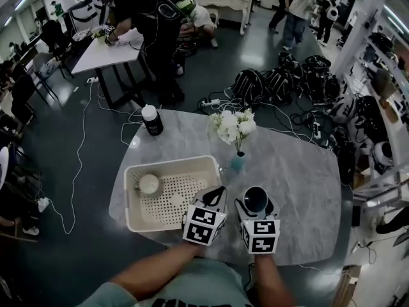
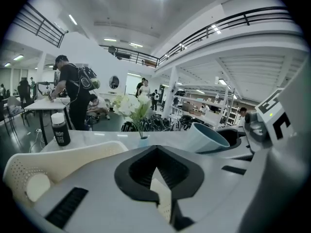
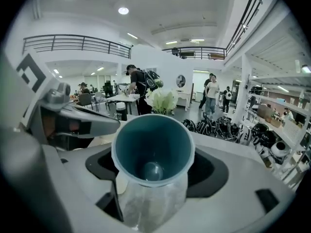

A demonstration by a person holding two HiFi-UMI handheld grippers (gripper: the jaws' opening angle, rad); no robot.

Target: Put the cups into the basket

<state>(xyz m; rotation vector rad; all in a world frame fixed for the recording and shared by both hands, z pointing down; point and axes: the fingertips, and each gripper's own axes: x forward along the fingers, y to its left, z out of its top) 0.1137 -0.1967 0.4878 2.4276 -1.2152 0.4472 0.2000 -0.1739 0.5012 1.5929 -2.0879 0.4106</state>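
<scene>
Grey marble surface [image 1: 287, 171] with rounded edges fills the middle, above a dark floor with a trailing cable [image 1: 77, 158]. Cream perforated basket [image 1: 131, 200] sits at 9 o'clock, and a white cup [image 1: 149, 183] rests in its 10 o'clock corner. Left claw [image 2: 156, 152], closed on nothing, hovers over the basket's 3 o'clock rim. Right claw [image 1: 255, 203], just beside it, clamps a teal cup [image 3: 153, 147] outside the basket. Flower vase [image 1: 237, 162] stands at 12 o'clock near the basket's far corner, and a dark bottle [image 1: 152, 120] stands at 11 o'clock. Bare marble stretches toward 3 o'clock.
</scene>
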